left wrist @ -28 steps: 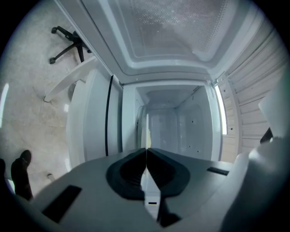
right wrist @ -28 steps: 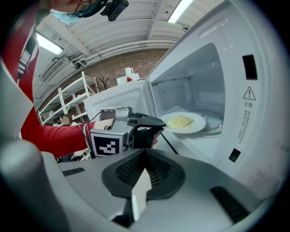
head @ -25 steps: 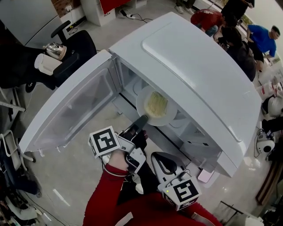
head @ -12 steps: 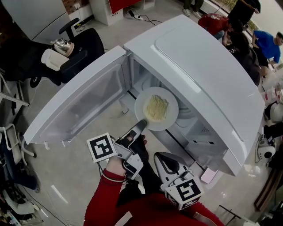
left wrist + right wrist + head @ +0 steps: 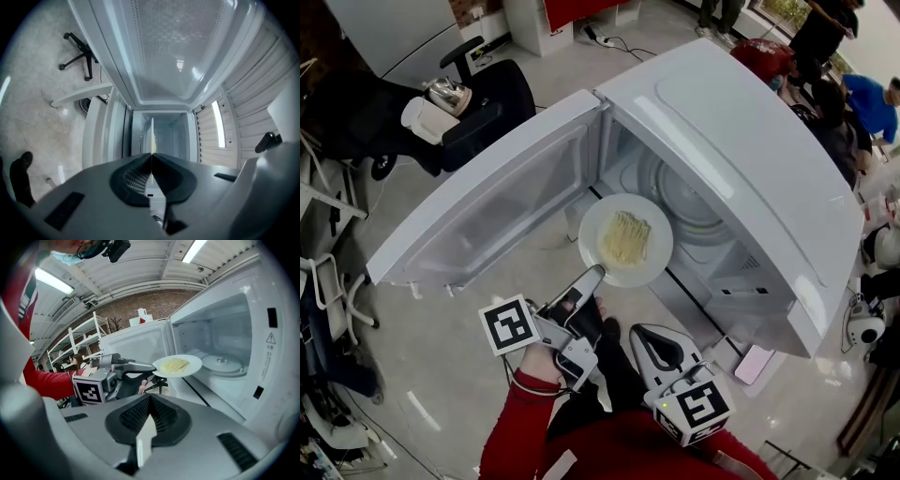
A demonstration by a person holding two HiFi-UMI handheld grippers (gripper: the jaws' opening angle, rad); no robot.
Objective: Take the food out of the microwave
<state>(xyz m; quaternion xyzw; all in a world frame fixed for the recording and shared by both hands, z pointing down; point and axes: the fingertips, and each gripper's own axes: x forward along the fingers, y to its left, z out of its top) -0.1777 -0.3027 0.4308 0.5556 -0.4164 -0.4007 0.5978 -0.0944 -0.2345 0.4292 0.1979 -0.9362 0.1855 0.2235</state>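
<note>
The left gripper (image 5: 147,367) clamps the rim of a white plate (image 5: 190,369) of yellow noodles (image 5: 176,364), level just outside the open microwave (image 5: 262,301) (turntable (image 5: 226,364) inside). The right gripper (image 5: 149,403) has its jaws pressed together.
</note>
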